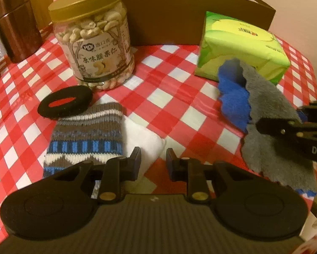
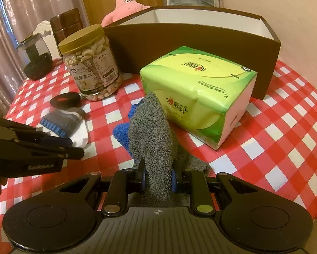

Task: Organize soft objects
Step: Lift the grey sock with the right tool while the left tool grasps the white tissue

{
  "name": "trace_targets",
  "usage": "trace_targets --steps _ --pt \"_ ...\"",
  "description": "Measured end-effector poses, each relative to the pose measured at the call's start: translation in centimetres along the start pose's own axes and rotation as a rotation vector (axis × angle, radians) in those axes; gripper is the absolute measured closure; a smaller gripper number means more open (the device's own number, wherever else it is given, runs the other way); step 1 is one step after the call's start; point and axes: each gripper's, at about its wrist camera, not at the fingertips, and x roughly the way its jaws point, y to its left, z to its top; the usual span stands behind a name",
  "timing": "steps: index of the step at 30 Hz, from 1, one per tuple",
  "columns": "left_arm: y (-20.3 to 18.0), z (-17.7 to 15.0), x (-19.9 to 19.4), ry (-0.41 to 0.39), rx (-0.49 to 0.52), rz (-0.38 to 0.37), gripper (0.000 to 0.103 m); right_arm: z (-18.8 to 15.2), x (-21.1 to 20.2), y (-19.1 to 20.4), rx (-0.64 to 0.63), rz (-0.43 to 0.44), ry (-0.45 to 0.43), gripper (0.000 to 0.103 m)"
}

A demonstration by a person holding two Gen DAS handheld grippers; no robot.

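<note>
Your right gripper [image 2: 158, 176] has its two fingers closed on a fold of the grey fleece cloth [image 2: 151, 127], which rises in a ridge from the pinch toward the green tissue pack [image 2: 198, 93]; the cloth's blue side [image 2: 121, 133] shows along its left edge. Your left gripper [image 1: 153, 163] hangs with its fingers parted and nothing between them, low over the red-and-white checked tablecloth [image 1: 171, 97]. Just beside its left finger lies the knitted sock [image 1: 84, 139], grey, white and blue, resting partly on a white folded cloth [image 1: 143, 139]. A black oval pad [image 1: 65, 103] with a red centre touches the far end of the sock, and the cashew jar [image 1: 93, 48] stands just behind the pad. At the back of the table sits the open brown box [image 2: 200, 44], its white inside showing, with the tissue pack close in front of it. A pink plush toy [image 2: 126, 4] peeks up behind the box.
</note>
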Motion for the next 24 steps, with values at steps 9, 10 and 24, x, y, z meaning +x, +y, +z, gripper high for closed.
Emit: trace_targets --steps 9,10,24 --pt "0.8 0.0 -0.1 -0.013 -0.041 -0.024 0.103 0.0 0.3 0.0 -0.006 0.009 0.007 0.081" --pt "0.7 -0.2 -0.2 -0.015 -0.037 -0.027 0.103 0.0 0.2 0.1 -0.006 0.009 0.007 0.081" --pt "-1.4 -3.9 -4.4 -0.017 0.019 -0.035 0.096 -0.6 -0.8 0.0 0.018 0.011 0.008 0.081"
